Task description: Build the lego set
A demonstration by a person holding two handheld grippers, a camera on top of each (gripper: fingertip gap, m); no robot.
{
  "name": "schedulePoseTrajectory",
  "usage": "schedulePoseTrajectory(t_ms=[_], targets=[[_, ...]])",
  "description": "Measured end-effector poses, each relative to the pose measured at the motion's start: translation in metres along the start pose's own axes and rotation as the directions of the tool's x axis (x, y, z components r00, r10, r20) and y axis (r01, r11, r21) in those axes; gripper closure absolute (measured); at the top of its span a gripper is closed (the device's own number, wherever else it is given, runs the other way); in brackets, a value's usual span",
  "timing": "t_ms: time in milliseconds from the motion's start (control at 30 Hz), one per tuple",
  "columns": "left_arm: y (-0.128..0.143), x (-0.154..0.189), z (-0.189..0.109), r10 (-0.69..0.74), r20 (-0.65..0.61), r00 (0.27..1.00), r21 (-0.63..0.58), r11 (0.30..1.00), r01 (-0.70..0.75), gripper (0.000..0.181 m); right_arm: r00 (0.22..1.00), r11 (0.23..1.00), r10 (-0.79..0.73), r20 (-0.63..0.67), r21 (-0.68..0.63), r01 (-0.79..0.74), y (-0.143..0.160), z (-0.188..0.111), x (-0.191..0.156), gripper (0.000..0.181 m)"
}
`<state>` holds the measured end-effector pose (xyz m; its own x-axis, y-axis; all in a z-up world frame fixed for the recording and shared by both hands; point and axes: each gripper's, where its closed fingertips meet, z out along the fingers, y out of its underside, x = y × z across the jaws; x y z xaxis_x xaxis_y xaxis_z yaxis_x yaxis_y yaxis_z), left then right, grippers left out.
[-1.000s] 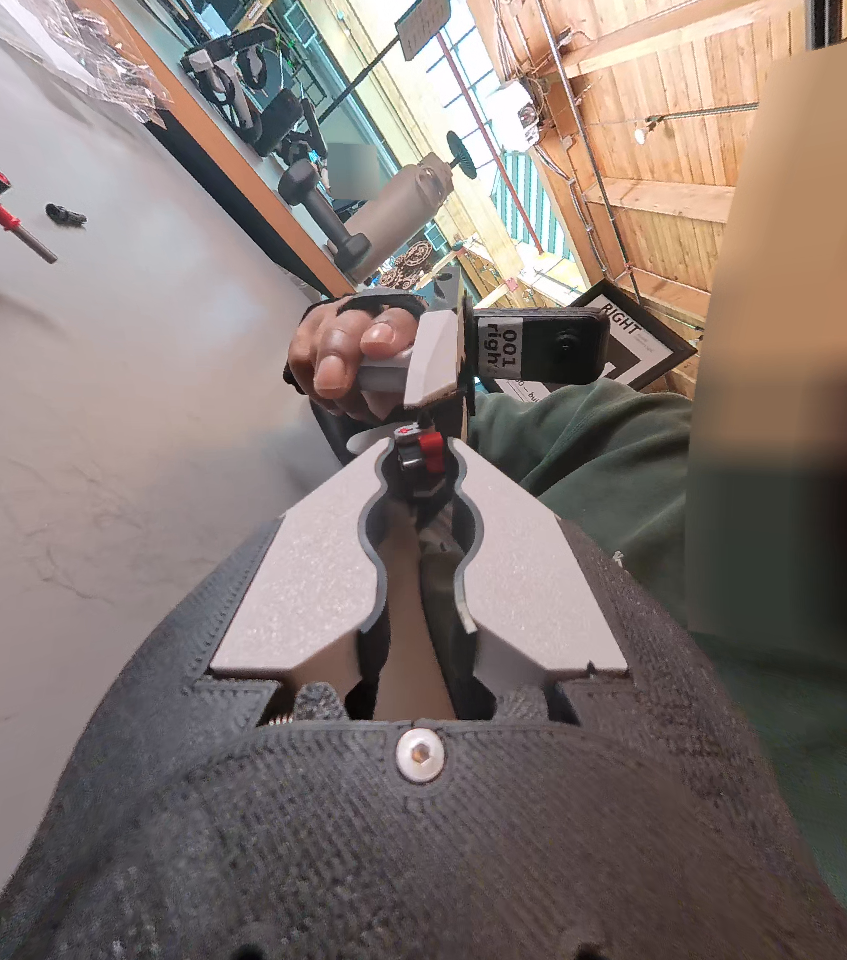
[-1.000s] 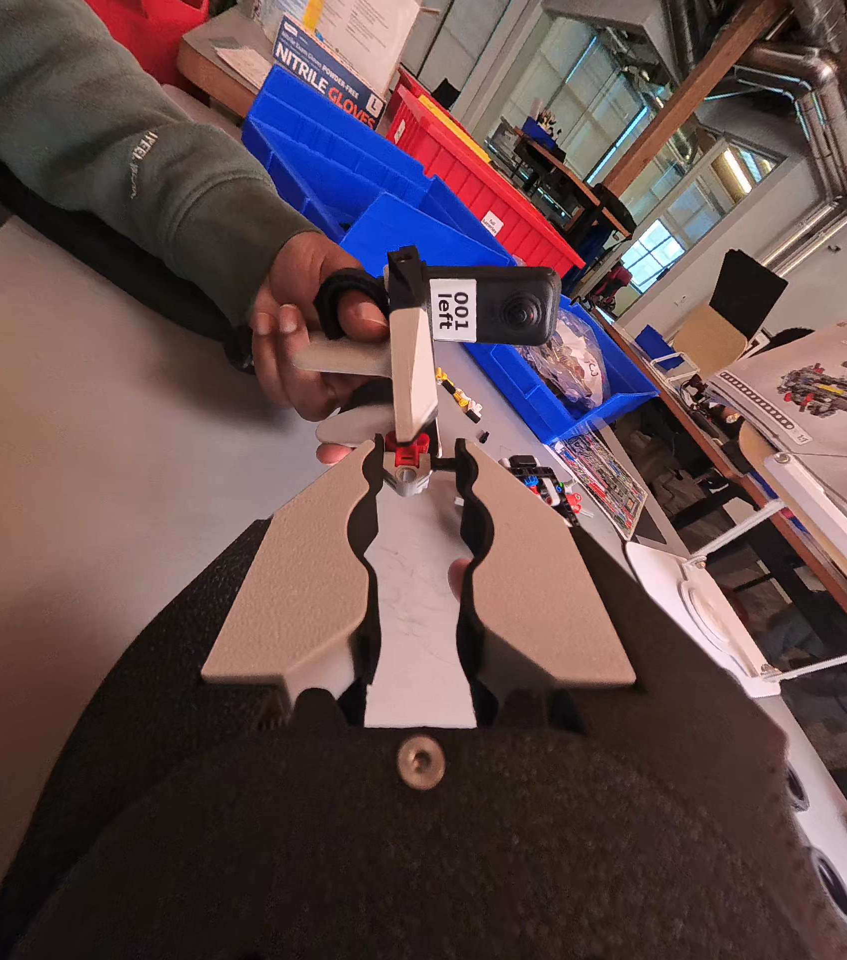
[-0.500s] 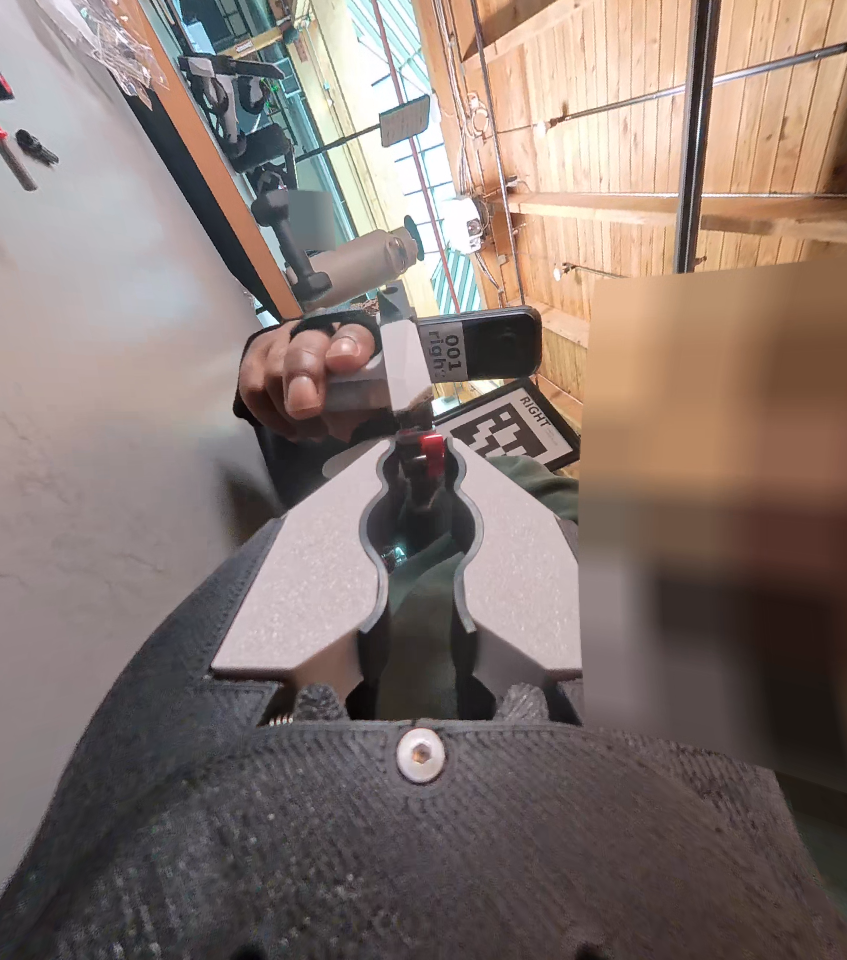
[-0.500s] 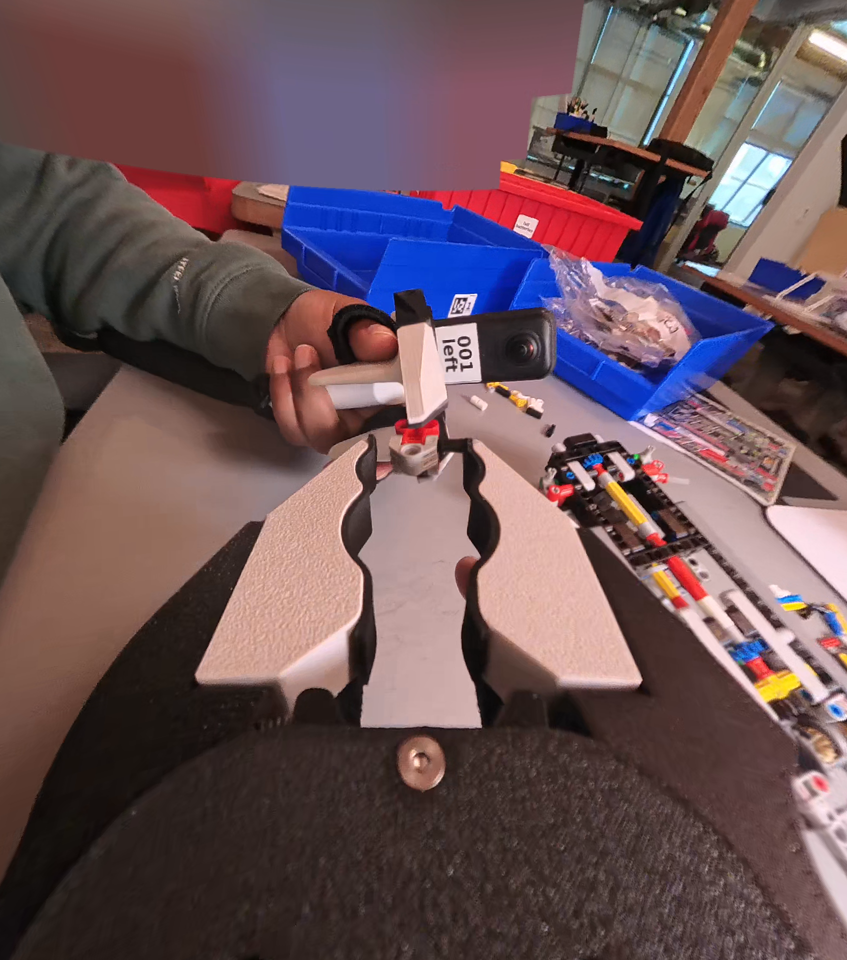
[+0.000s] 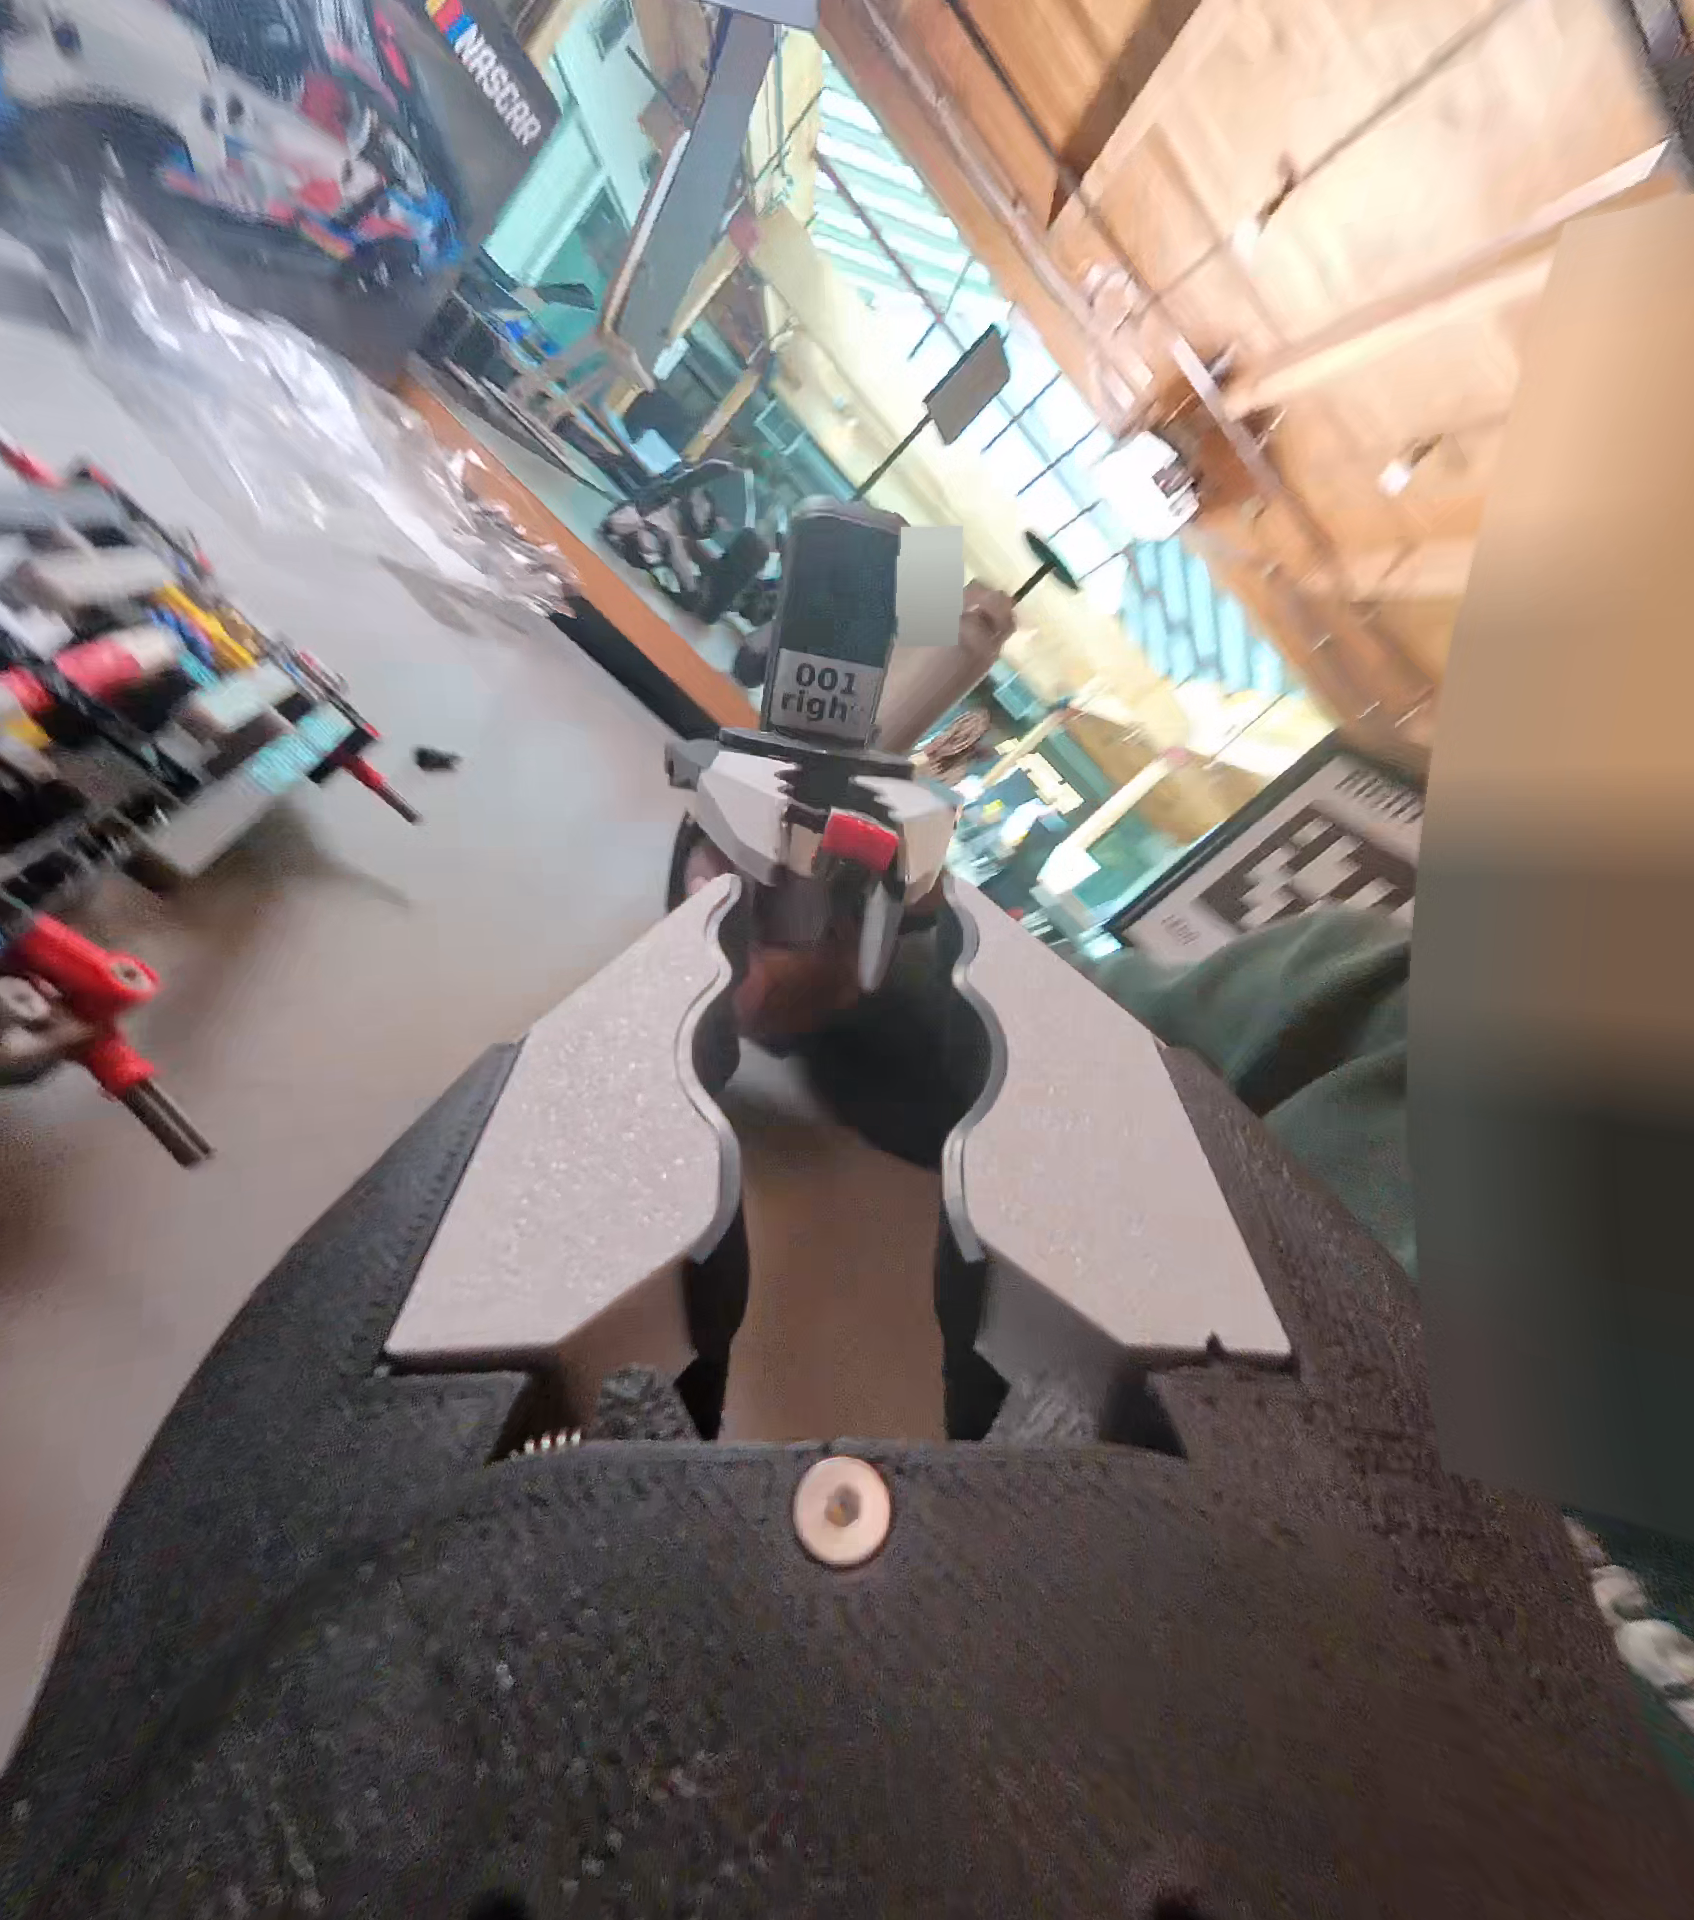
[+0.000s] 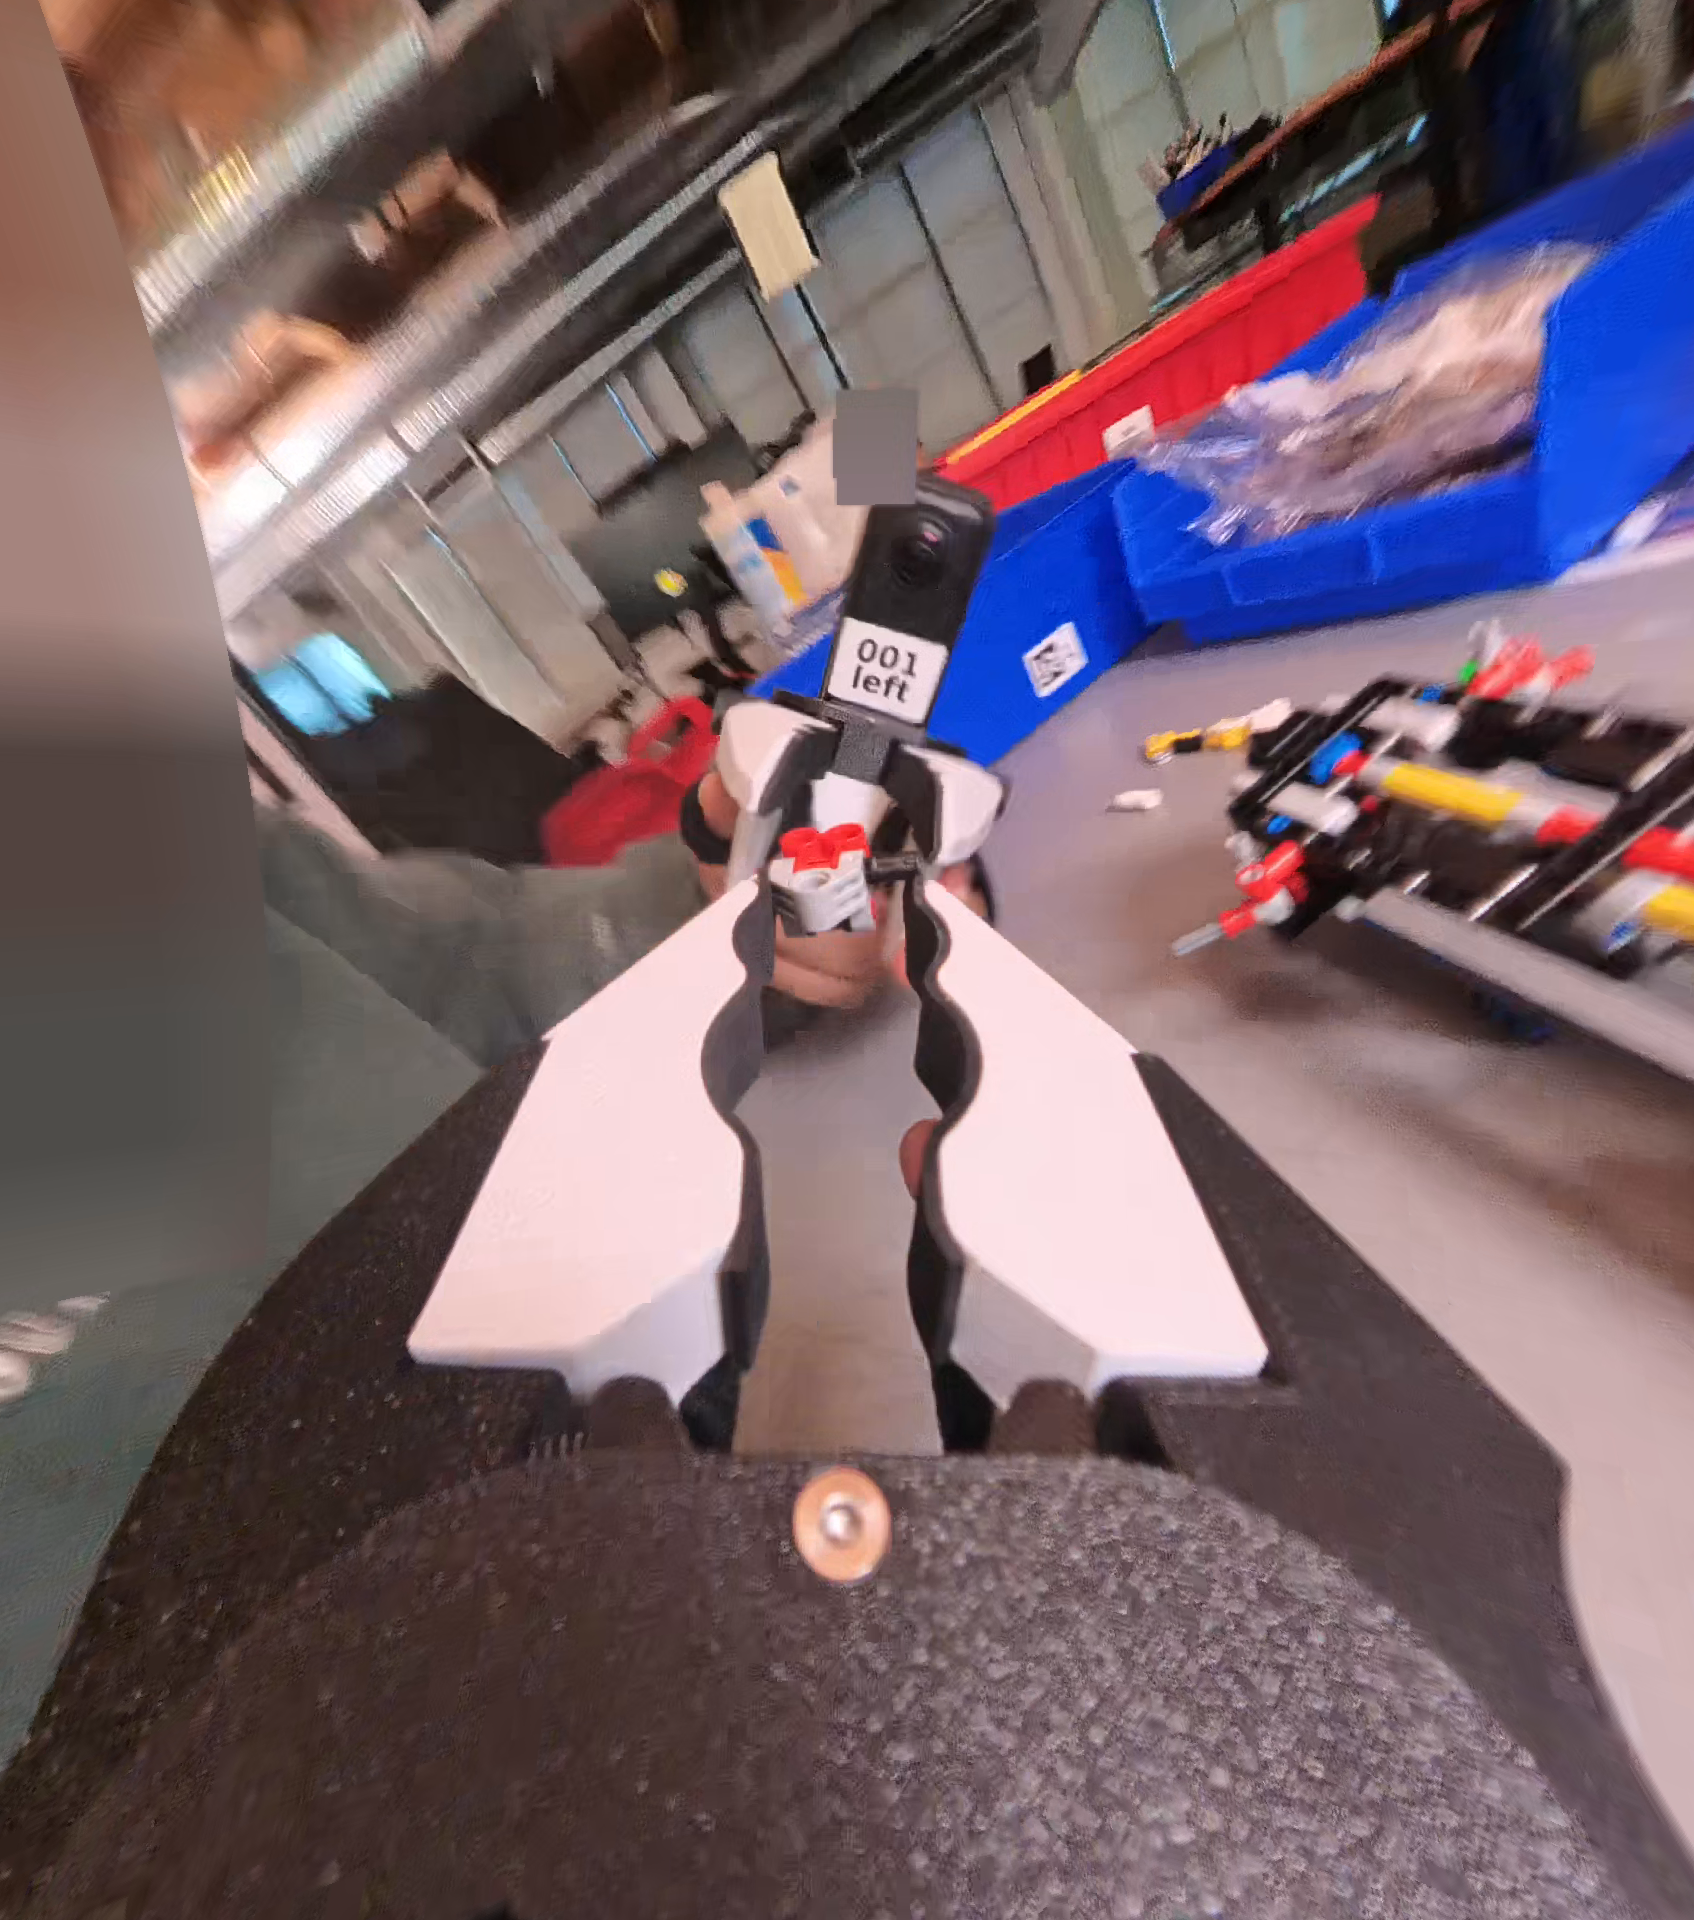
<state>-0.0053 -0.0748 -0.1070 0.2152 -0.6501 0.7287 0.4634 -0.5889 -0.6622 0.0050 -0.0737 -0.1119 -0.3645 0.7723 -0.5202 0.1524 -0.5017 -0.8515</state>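
Motion blur smears the lego model (image 5: 84, 717) on my worktop (image 5: 469, 935), and the left edge cuts it off. My right hand (image 5: 791, 987) hides behind the small piece (image 5: 838, 862).

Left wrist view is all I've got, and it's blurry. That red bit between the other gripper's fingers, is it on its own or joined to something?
Observer: Joined. In the right wrist view the red piece sits on top of a grey block with holes, held at the right gripper fingertips.
Operator: Anything sticking out of it?
Observer: Yes, a short black pin pokes out of its side, towards one finger.
Operator: Any bins nearby?
Observer: A blue bin stands beyond the long build, with a clear bag lying in it.
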Motion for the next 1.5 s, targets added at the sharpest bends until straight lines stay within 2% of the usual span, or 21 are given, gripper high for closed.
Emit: schedulePoseTrajectory(t_ms=[33,100,200,367,467,533,633,700,800,967,1167,1300,1367,1500], targets=[[0.0,0.001,-0.001,0.137,0.044,0.99,-0.027,0.99,-0.136,0.147,0.995,0.996,0.092,0.048,0.013,-0.093,-0.001,-0.002,-0.002,0.167],[0.003,0.003,-0.001,0.418,0.119,0.901,-0.114,0.907,-0.406,0.144,0.969,0.973,0.223,0.109,0.03,-0.228,-0.002,-0.003,-0.004,0.167],[0.011,0.004,0.002,0.716,0.169,0.678,-0.25,0.696,-0.673,0.145,0.963,0.973,0.228,0.142,-0.005,-0.23,0.004,-0.001,-0.01,0.168],[0.027,0.003,0.009,0.908,0.142,0.394,-0.372,0.417,-0.829,0.145,0.962,0.969,0.242,0.126,-0.085,-0.233,0.019,0.006,-0.015,0.167],[0.032,0.004,0.011,0.949,0.116,0.294,-0.395,0.316,-0.863,0.162,0.954,0.958,0.275,0.116,-0.117,-0.262,0.026,0.01,-0.017,0.168],[0.032,0.004,0.011,0.952,0.12,0.283,-0.393,0.307,-0.867,0.164,0.949,0.953,0.293,0.12,-0.112,-0.28,0.025,0.01,-0.017,0.167],[0.03,0.005,0.009,0.927,0.127,0.354,-0.363,0.375,-0.853,0.164,0.952,0.963,0.262,0.158,-0.113,-0.246,0.023,0.008,-0.025,0.15],[0.026,0.009,0.008,0.901,0.129,0.415,-0.319,0.434,-0.843,0.164,0.953,0.966,0.252,0.168,-0.101,-0.237,0.019,0.008,-0.027,0.146],[0.023,0.012,0.007,0.866,0.13,0.482,-0.276,0.499,-0.822,0.164,0.953,0.965,0.26,0.156,-0.089,-0.248,0.017,0.006,-0.023,0.145],[0.024,0.014,0.009,0.847,0.119,0.518,-0.255,0.53,-0.808,0.165,0.954,0.965,0.261,0.151,-0.076,-0.252,0.016,0.007,-0.022,0.15],[0.027,0.016,0.01,0.871,0.11,0.478,-0.267,0.489,-0.83,0.164,0.967,0.974,0.224,0.122,-0.073,-0.216,0.018,0.01,-0.021,0.157],[0.03,0.018,0.011,0.91,0.1,0.403,-0.285,0.414,-0.864,0.164,0.976,0.981,0.187,0.113,-0.072,-0.18,0.019,0.011,-0.022,0.156],[0.034,0.021,0.013,0.925,0.073,0.372,-0.285,0.377,-0.881,0.165,0.98,0.986,0.161,0.115,-0.071,-0.153,0.019,0.011,-0.023,0.15],[0.039,0.023,0.014,0.958,0.05,0.283,-0.303,0.285,-0.909,0.164,0.99,0.993,0.073,0.124,-0.098,-0.061,0.024,0.013,-0.031,0.157]])
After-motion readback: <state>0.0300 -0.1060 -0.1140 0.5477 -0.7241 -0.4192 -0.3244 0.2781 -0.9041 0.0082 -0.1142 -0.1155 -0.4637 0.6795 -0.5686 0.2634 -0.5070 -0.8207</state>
